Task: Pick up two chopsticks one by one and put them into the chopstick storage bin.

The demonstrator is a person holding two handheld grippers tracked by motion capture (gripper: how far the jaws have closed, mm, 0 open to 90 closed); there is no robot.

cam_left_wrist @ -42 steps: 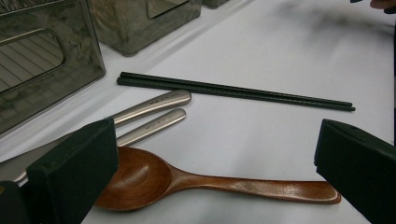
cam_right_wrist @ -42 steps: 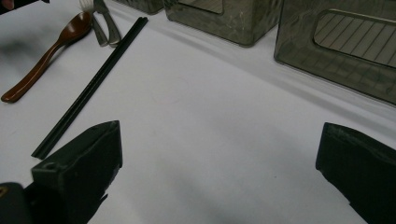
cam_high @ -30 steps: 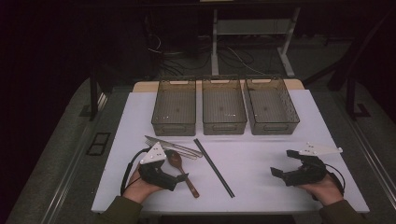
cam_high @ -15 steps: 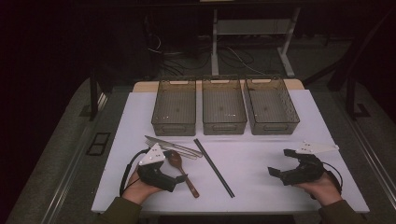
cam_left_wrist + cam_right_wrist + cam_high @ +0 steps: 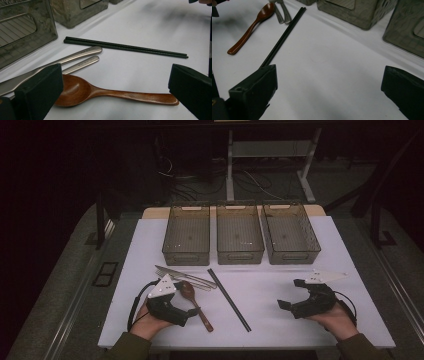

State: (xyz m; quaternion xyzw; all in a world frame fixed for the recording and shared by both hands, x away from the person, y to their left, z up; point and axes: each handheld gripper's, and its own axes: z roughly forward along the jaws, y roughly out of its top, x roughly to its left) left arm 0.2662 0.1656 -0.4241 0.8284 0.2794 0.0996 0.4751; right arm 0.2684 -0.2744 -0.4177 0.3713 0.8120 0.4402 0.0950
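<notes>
We can't make out much past the tabletop (image 5: pixel 300 270): the room behind is dark. In the left gripper view the steel cutlery (image 5: pixel 82 58) runs behind the near jaw, so we see handles but not the working ends, and the bins (image 5: pixel 25 30) are cut off by the frame. The left hand-held gripper (image 5: pixel 187 312) lies low on the tabletop, held from below by the person's hand, its jaws spread wide on either side of the wooden spoon (image 5: pixel 100 93) (bowl by one jaw, handle tip by the other). The spoon lies flat at the front left, just beside the cutlery and near the black chopsticks (image 5: pixel 229 299). The right hand-held gripper (image 5: pixel 292 295) rests at the front right, well apart from the spoon, jaws also wide, over bare white surface.
</notes>
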